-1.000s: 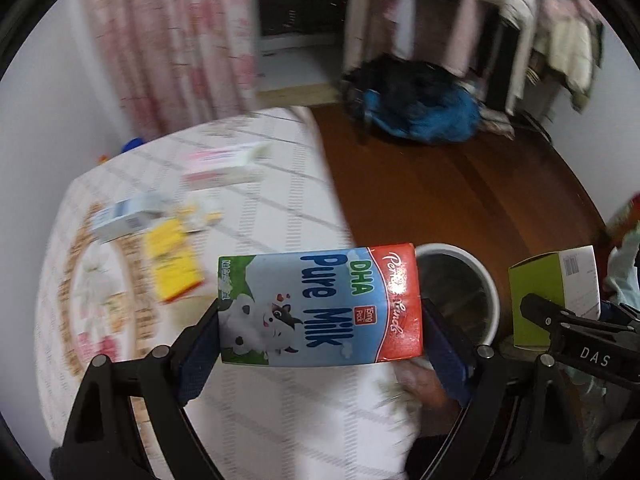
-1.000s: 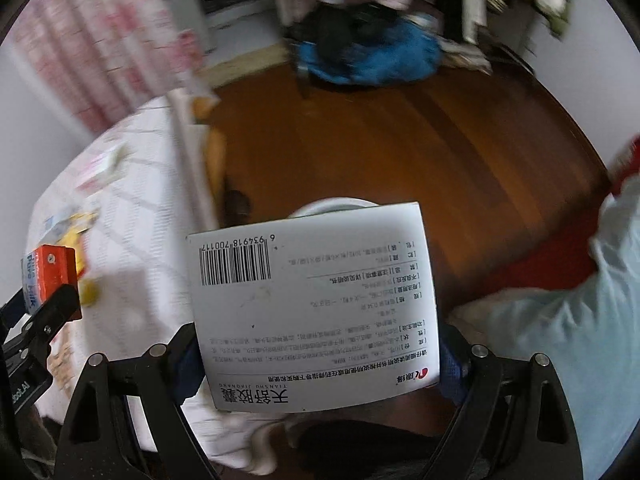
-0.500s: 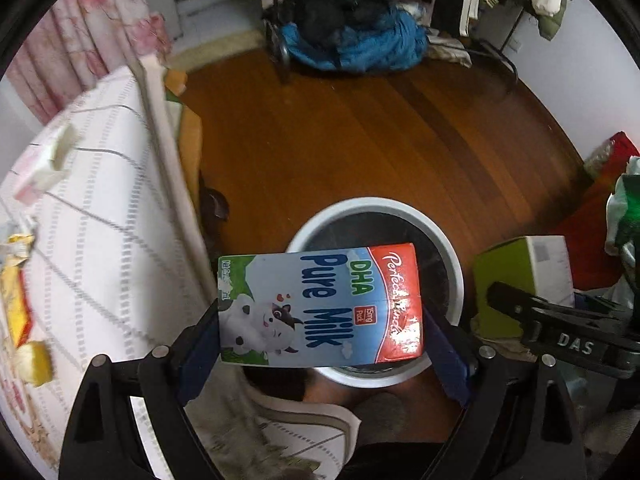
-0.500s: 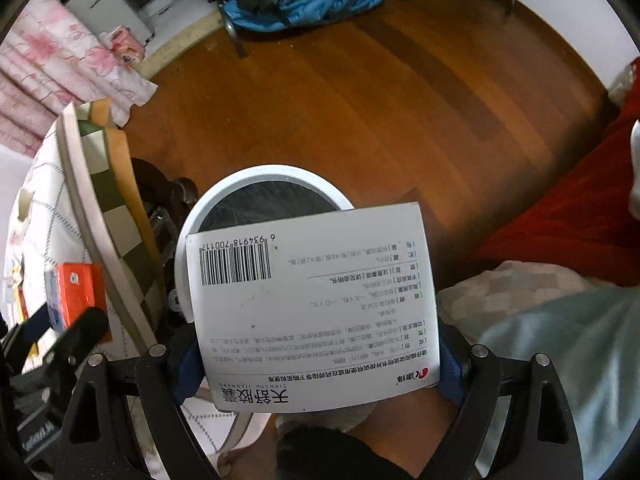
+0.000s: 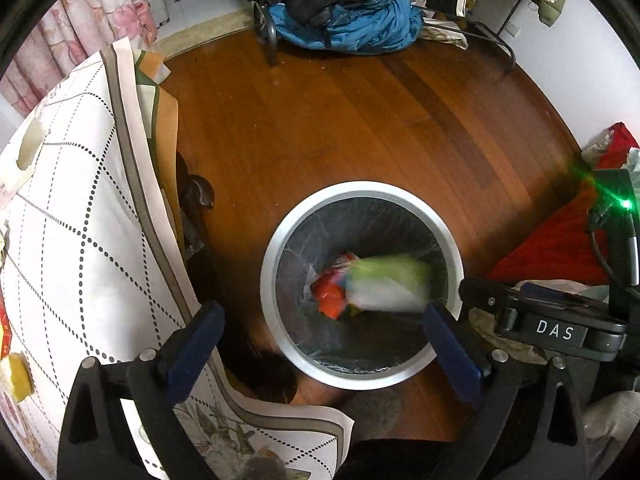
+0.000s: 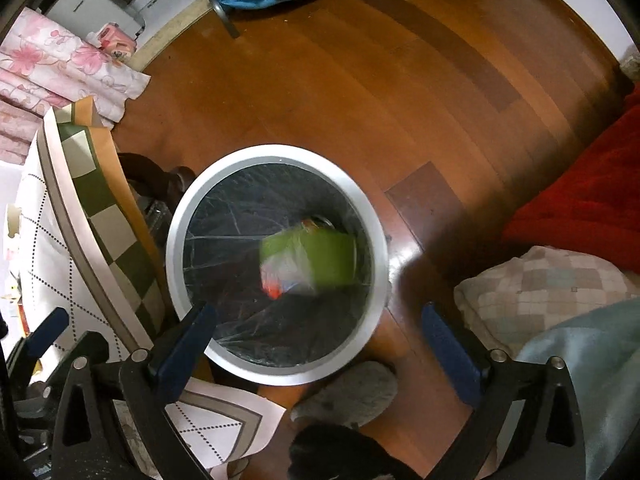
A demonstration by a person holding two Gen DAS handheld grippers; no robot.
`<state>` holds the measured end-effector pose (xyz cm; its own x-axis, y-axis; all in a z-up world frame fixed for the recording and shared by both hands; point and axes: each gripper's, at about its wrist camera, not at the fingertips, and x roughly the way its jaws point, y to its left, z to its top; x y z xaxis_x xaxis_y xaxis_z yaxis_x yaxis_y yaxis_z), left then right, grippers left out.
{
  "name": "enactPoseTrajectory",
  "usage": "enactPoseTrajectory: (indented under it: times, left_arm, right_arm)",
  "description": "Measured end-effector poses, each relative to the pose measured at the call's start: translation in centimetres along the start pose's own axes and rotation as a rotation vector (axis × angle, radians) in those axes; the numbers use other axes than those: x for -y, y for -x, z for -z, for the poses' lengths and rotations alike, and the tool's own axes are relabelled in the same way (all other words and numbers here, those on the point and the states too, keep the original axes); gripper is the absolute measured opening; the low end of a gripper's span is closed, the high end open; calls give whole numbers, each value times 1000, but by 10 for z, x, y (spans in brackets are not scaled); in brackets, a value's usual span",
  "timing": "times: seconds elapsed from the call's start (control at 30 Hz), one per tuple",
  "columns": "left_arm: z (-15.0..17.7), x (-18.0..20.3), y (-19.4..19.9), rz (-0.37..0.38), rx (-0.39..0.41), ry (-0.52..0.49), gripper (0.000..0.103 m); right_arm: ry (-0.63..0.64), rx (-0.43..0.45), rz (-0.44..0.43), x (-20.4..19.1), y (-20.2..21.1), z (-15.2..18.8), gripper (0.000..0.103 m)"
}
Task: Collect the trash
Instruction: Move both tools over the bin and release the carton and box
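A round bin with a white rim and a dark liner stands on the wood floor below both grippers. Inside it lie, motion-blurred, the green and white box and the milk carton, showing as a red patch. My left gripper is open over the bin's near rim, nothing between its blue pads. My right gripper is also open and empty above the bin's near edge; its black body shows at the right of the left wrist view.
A table with a white checked cloth hangs at the left, close to the bin. A grey slipper sits just below the bin. A red cloth and a checked cushion lie right. Blue clothing is piled at the far end.
Both grippers opened: the milk carton left the left one and the green and white box left the right one, and both dropped into the bin.
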<state>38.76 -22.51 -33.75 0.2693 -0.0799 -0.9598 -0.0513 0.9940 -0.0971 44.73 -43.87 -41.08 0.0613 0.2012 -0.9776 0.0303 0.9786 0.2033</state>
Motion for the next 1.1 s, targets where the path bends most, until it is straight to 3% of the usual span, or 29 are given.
enactPoseTrajectory:
  times: [0.3,0.6,0.97,1.1]
  left_arm:
    - [1,1,9,-25,22,-10,102]
    - [7,-4,39,-108,77,-19,102]
    - [23,-12,111,-106,194,-5,102]
    - [28,-16,143,-88,245,-1,102]
  right_arm:
    - [24,33,86,-2,24,6,103]
    - [78,108,183,-16,65,27,103]
    - [93,241,162,-39,148,68,103]
    - [80,300,103,-48,186,82,103]
